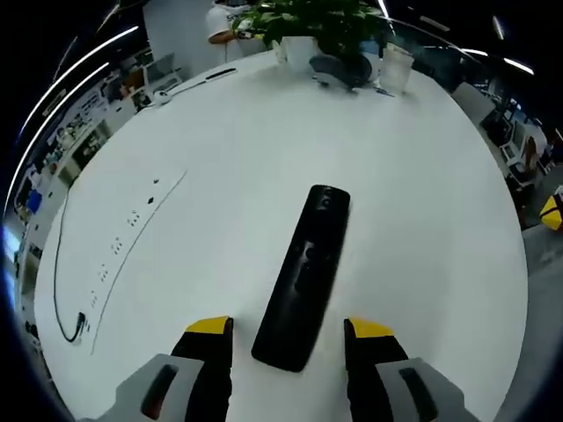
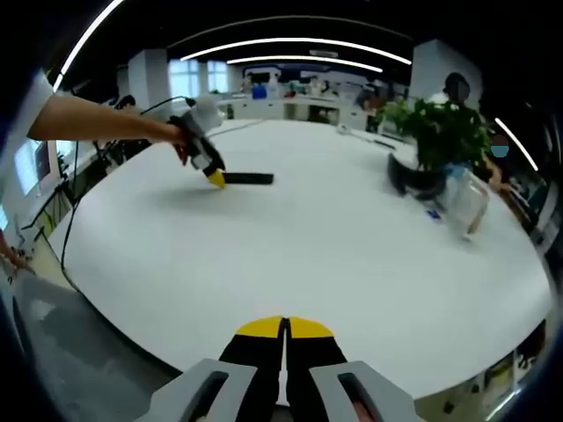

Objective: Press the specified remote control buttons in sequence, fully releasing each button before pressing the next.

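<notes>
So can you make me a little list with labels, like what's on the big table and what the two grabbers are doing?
table: big, white, round
remote control: black, long, flat on the table
left gripper: open, one jaw each side of the remote's near end
right gripper: shut, jaws together, near the table edge, far from the remote
plant: green, in a white pot at the far side
cable: dark, along the left edge
</notes>
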